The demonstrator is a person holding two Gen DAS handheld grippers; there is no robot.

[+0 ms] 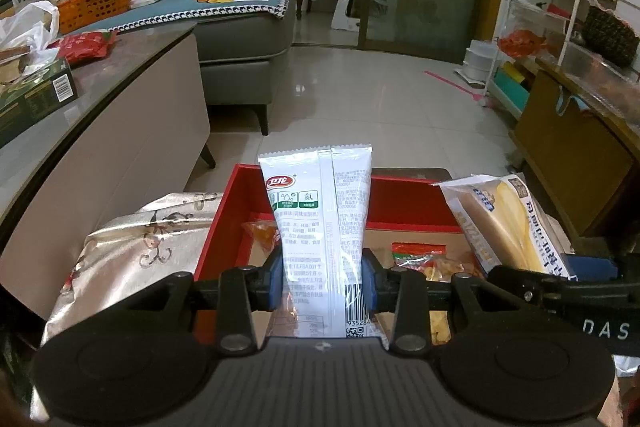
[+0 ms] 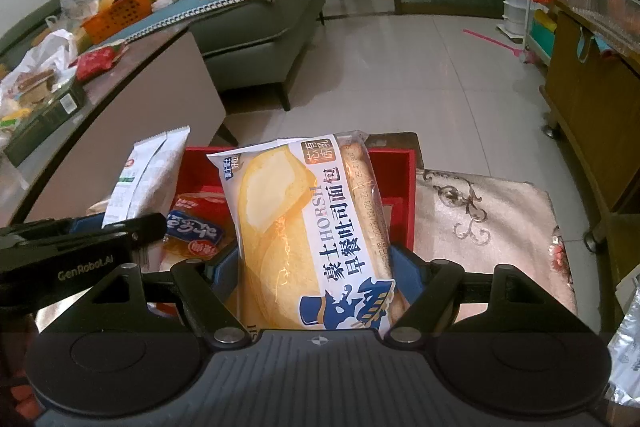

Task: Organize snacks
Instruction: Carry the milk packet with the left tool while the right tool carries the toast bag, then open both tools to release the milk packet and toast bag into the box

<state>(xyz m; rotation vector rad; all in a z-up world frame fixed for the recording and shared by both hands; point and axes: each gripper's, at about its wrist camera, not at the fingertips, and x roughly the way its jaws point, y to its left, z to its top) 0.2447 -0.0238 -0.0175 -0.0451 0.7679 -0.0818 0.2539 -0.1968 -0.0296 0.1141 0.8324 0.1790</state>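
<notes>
The left claw (image 1: 323, 281) is pinching a white snack sachet (image 1: 320, 227) between its blue pads, holding it upright at the centre of the left wrist view, above the open red box (image 1: 224, 223). The right claw (image 2: 314, 277) is standing partly open around a bread pack (image 2: 304, 227), its pads pressing on both sides, with the pack filling the middle of the right wrist view over the same box.

Only the left view is showing the box floor at lower centre, where a red and yellow packet (image 1: 420, 255) and an orange sweet (image 1: 262, 233) are lying. Only the right view is showing a blue-labelled cake packet (image 2: 196, 227) lying in the box's left part, just beside the bread pack.

The box's far wall is sitting close behind both packs. A patterned cloth (image 2: 480, 227) is flanking the box at right in the right view. A grey bench (image 1: 132, 131) is running along the left edge of both views, and open tiled floor (image 1: 360, 99) is stretching away beyond the box.
</notes>
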